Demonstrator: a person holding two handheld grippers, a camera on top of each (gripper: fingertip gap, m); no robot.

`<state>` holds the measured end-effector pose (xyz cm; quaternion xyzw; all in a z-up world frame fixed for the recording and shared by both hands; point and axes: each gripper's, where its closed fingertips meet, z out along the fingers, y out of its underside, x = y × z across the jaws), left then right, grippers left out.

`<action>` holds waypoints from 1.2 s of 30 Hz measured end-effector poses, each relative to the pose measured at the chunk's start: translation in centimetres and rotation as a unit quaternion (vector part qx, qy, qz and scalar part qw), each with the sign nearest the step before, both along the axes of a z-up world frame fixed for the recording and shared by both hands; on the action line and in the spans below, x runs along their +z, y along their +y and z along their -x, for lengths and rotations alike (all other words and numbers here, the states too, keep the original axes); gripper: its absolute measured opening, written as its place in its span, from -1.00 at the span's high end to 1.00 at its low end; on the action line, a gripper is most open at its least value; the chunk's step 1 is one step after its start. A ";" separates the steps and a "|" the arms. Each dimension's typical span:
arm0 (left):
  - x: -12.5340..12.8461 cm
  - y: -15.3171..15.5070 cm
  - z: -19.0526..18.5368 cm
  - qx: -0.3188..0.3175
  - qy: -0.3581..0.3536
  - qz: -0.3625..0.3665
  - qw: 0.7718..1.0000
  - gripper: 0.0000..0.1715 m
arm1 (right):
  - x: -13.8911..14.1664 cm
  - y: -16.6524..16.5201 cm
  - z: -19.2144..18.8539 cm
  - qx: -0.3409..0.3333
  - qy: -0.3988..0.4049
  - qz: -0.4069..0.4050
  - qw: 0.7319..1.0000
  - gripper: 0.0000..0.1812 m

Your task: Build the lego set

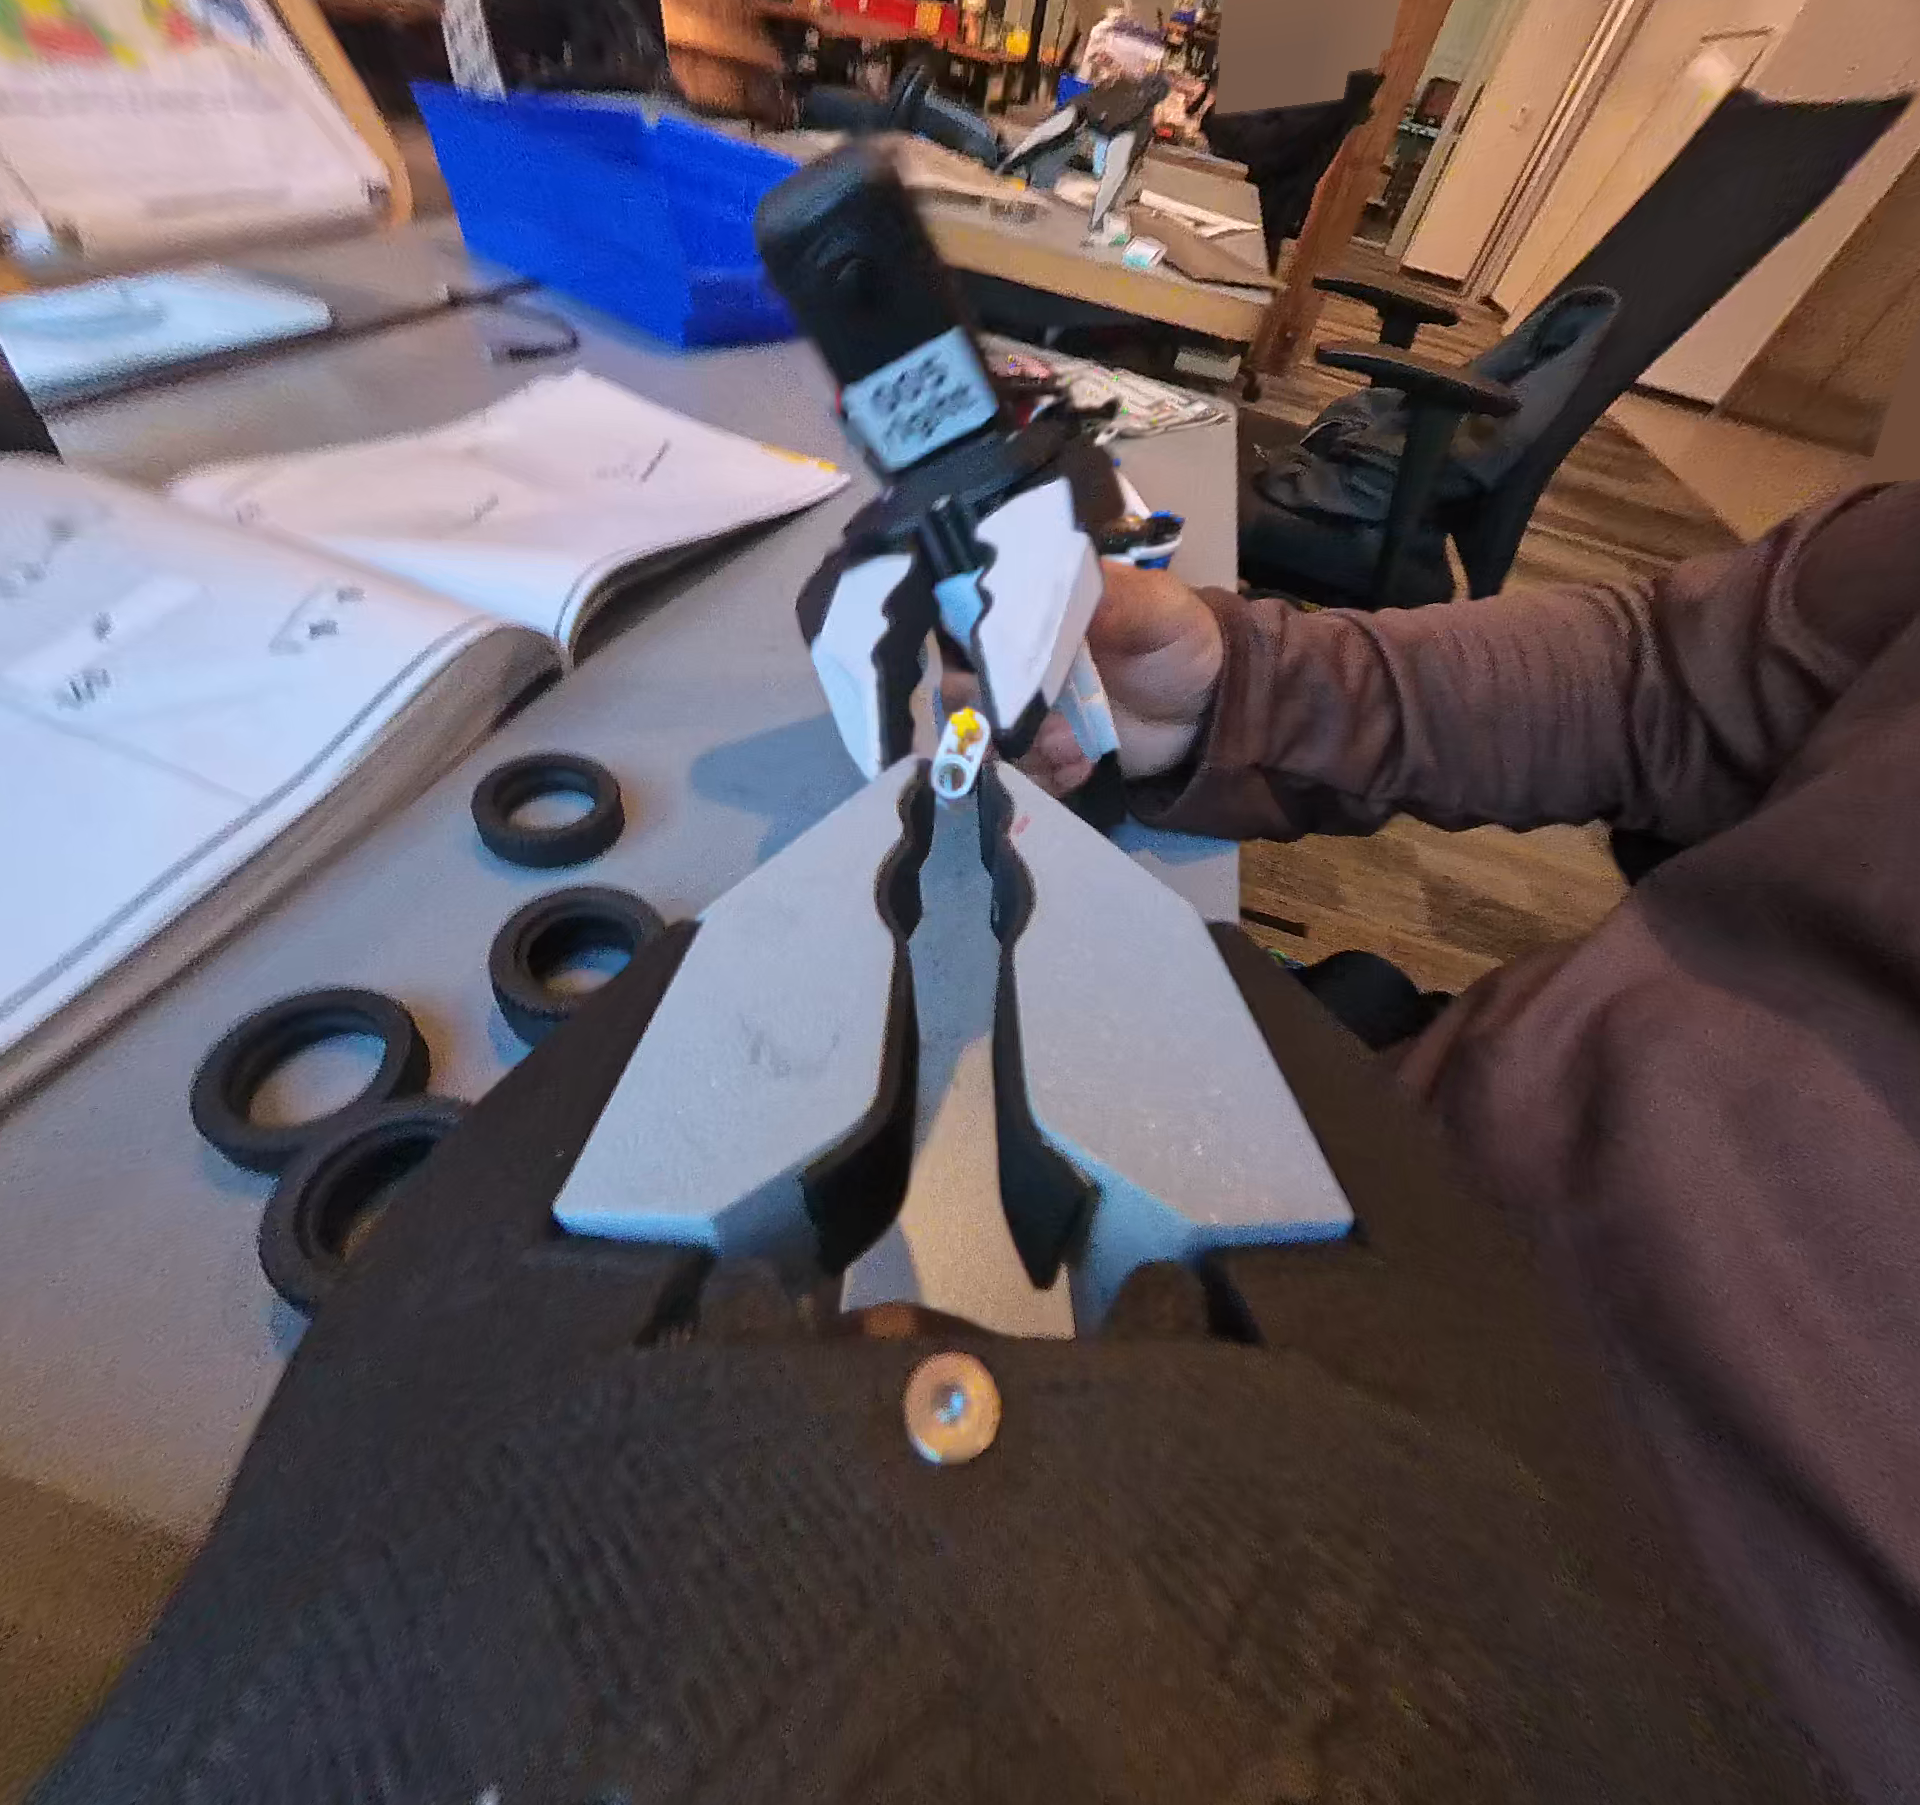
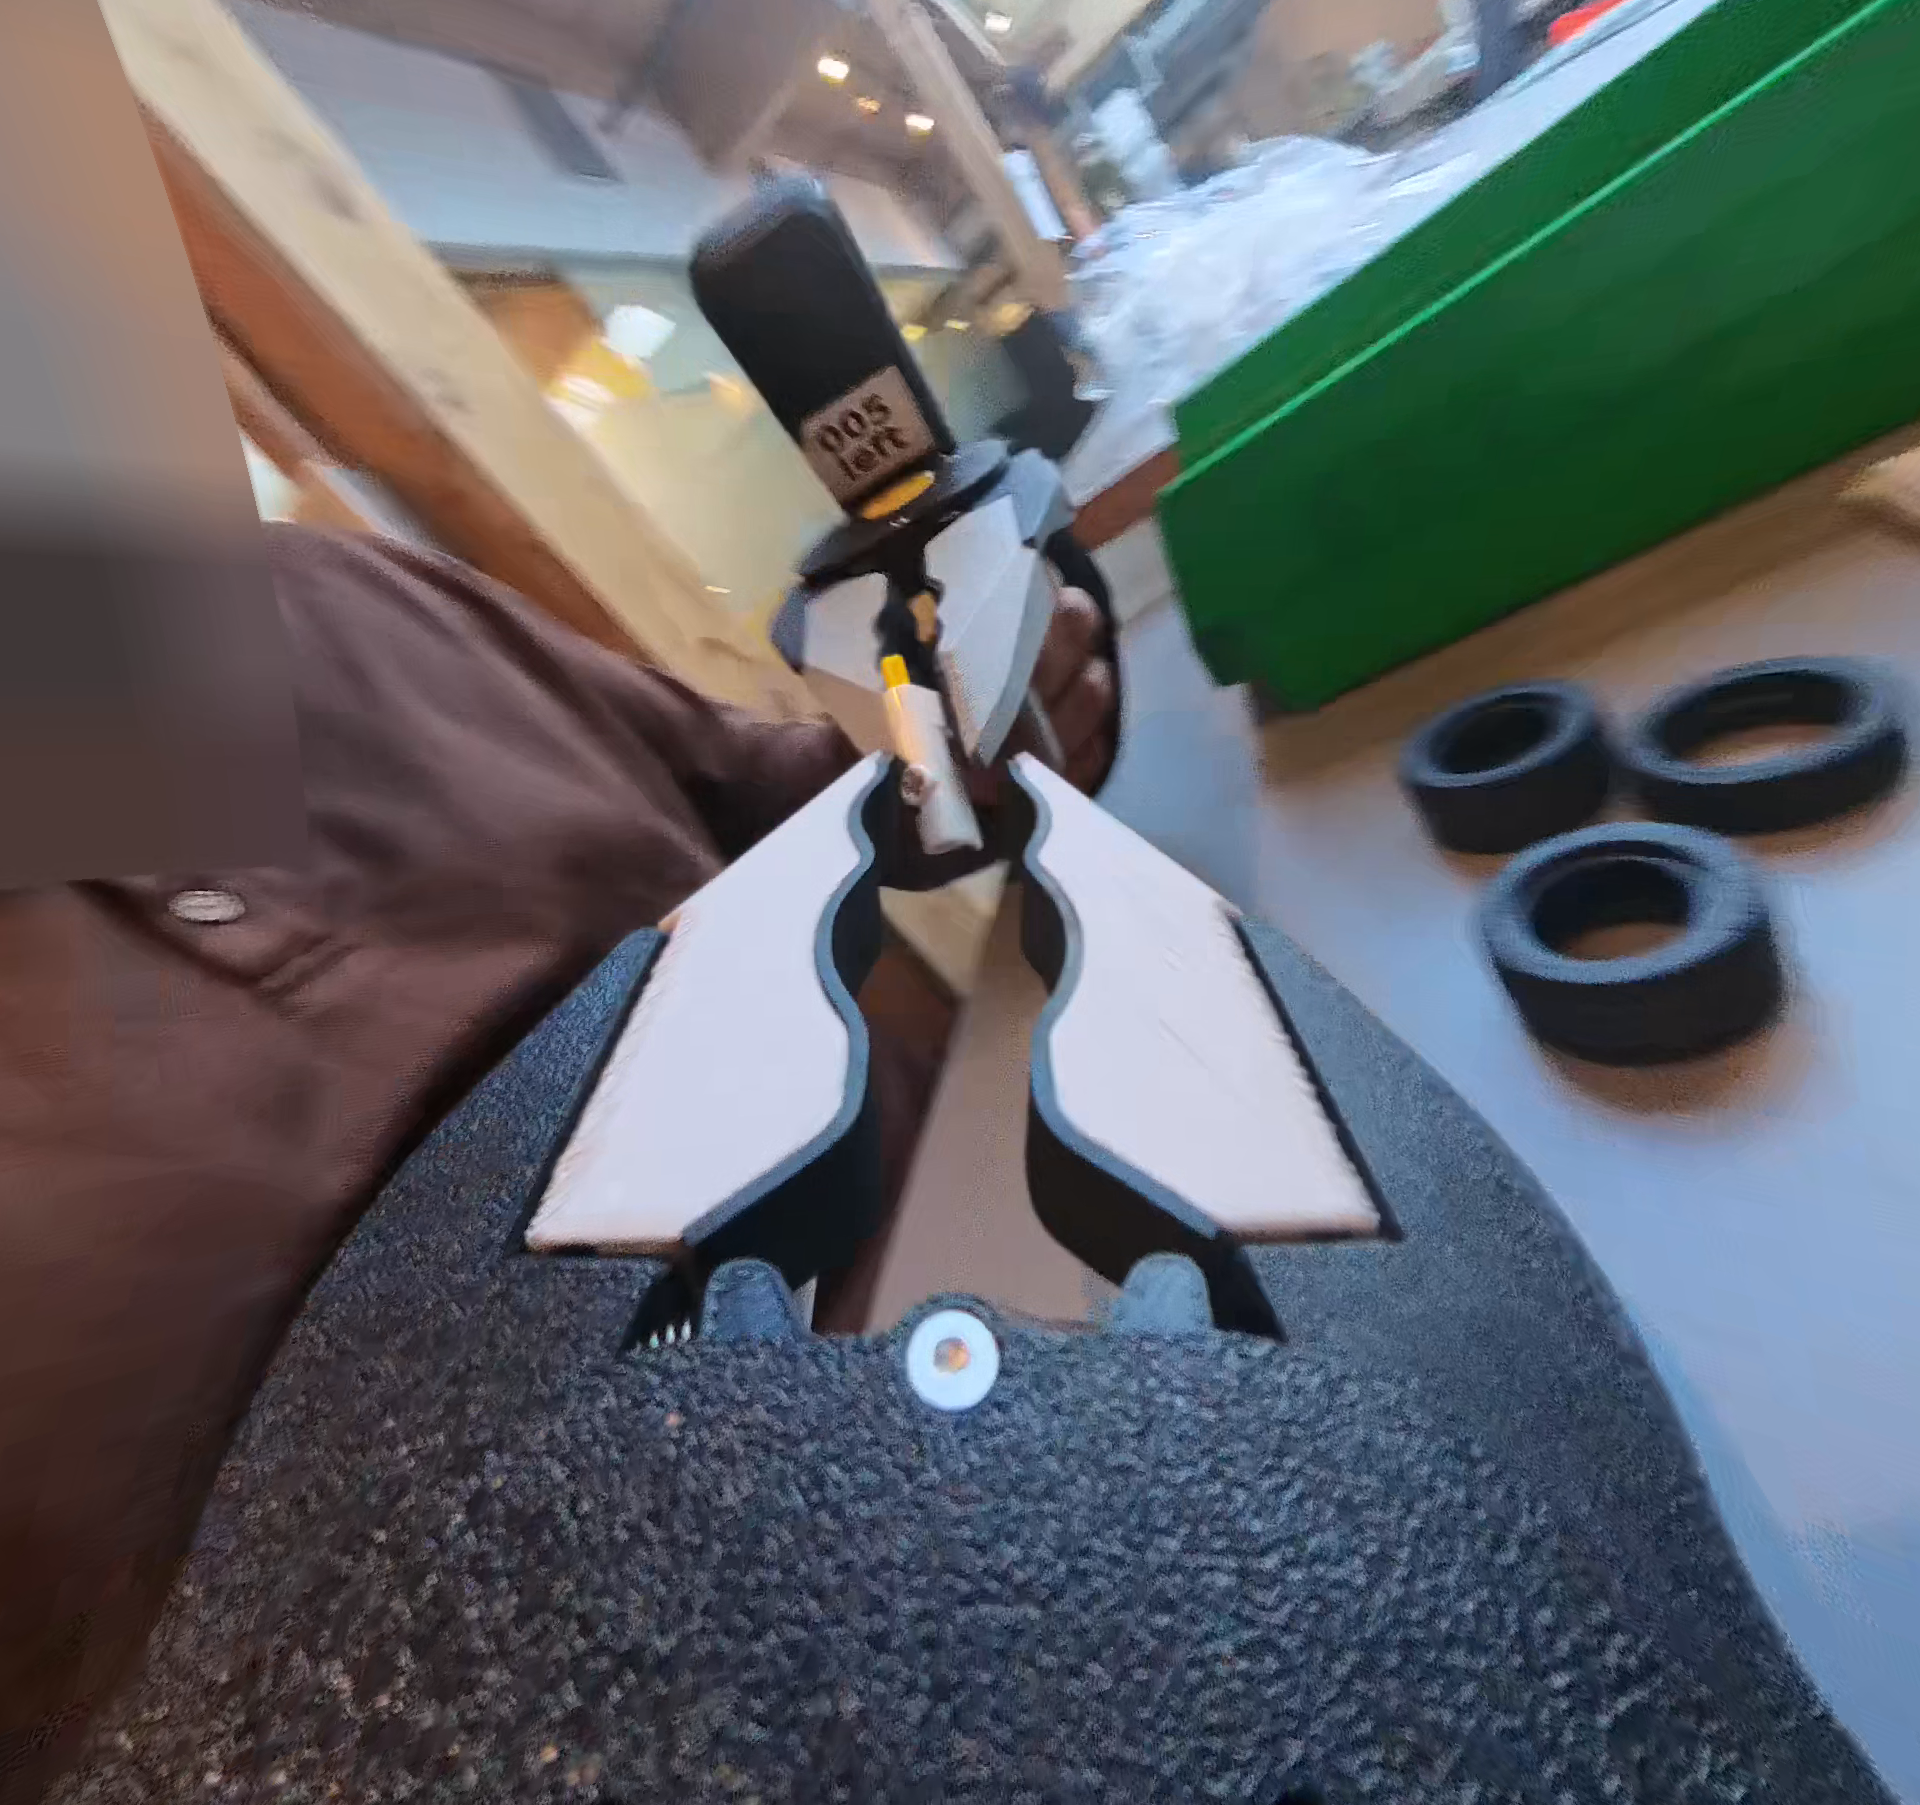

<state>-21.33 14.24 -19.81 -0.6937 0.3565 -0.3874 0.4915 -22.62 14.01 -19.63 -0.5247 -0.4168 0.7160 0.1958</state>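
White lego piece (image 1: 954, 770) with a yellow pin sits pinched in the left tool (image 1: 956, 779) above the counter (image 1: 665, 716), probably so the right tool (image 2: 940, 799), jaws apart around it, can push the pin.

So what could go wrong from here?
1. The left gripper pinches the small white piece only at its very tips, in the air near the table edge; a slip could drop it to the floor.
2. The right gripper, open and closing in, could nudge the yellow pin askew.
3. The loose tyres beside the left gripper could get knocked.
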 end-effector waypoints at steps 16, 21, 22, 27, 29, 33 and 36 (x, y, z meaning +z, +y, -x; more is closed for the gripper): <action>-0.8 3.1 1.5 0.039 -0.007 0.017 0.999 0.85 | 0.9 5.0 0.8 -0.110 0.018 -0.049 0.992 0.93; 0.2 4.0 0.5 0.028 -0.038 0.018 0.999 0.86 | 1.9 4.5 1.2 -0.080 0.068 -0.006 0.994 0.93; 0.6 4.0 0.5 0.026 -0.049 0.009 0.998 0.95 | 2.1 4.3 1.3 -0.076 0.076 -0.005 0.994 0.93; 0.5 4.4 0.4 0.014 -0.050 -0.010 0.999 0.99 | 2.0 4.4 1.3 -0.080 0.092 -0.015 0.992 0.93; 0.8 4.4 0.4 0.003 -0.061 -0.008 0.998 0.98 | 2.2 4.5 1.2 -0.080 0.098 -0.020 0.992 0.93; 1.3 3.9 0.3 -0.022 -0.087 -0.010 0.996 0.98 | 2.7 4.0 1.1 -0.089 0.111 -0.070 0.987 0.93; 1.7 3.2 0.3 -0.029 -0.077 -0.041 0.996 0.99 | 3.1 3.2 1.1 -0.087 0.126 -0.111 0.982 0.93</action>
